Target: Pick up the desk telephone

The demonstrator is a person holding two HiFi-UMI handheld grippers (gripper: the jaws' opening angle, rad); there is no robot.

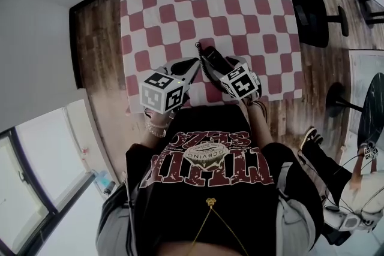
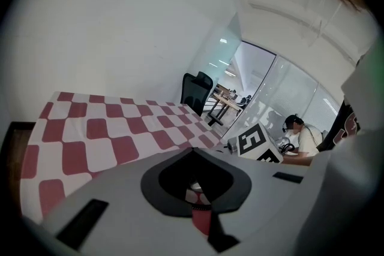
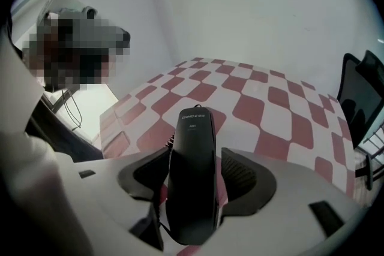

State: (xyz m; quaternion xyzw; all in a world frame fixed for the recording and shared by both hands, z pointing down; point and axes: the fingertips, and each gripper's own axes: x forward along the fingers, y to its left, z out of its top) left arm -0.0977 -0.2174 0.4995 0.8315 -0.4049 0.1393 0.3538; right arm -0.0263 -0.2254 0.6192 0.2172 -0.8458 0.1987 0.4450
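Two grippers over checked tablecloth (image 1: 240, 3): right gripper (image 3: 195, 153) with jaws apart around black telephone handset (image 3: 192, 189) lying on cloth, gap beside it plain only in right gripper view; left gripper (image 2: 192, 151) with jaws together, empty.

Handset (image 3: 192, 189): small pale brand line at its far end, letters not surely legible. T-shirt (image 1: 204, 162): large upside-down lettering, unreadable. Left marker cube (image 1: 162, 92), right marker cube (image 1: 241, 82): square black-and-white code markers.
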